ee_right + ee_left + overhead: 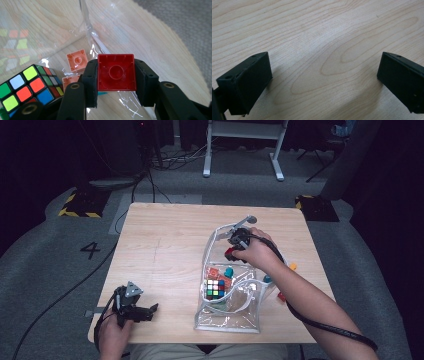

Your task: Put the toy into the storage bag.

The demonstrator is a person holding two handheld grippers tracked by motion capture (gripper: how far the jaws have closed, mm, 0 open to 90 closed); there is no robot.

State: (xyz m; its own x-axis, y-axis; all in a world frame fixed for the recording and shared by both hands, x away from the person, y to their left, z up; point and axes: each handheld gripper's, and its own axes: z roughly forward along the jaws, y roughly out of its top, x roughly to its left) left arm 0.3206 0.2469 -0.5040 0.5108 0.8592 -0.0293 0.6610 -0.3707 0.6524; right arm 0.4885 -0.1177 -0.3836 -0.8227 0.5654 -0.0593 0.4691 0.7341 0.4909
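Clamping a red brick, the right gripper is held above the clear bag, near the cube inside it. The left gripper, jaws spread and empty, is held well left of the bag.

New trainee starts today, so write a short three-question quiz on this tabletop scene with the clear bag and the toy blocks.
1. True or false: the right gripper is shut on a red block.
2. What lies between the jaws of the left gripper? A) a puzzle cube B) bare wooden table C) an orange block
3. Name the multicoloured thing that lies inside the clear bag.

Key
1. True: the jaws clamp the red block on both sides, hollow underside toward the camera.
2. B: the jaws stand wide apart over the wooden table.
3. The puzzle cube, seen beside an orange block in the right gripper view.
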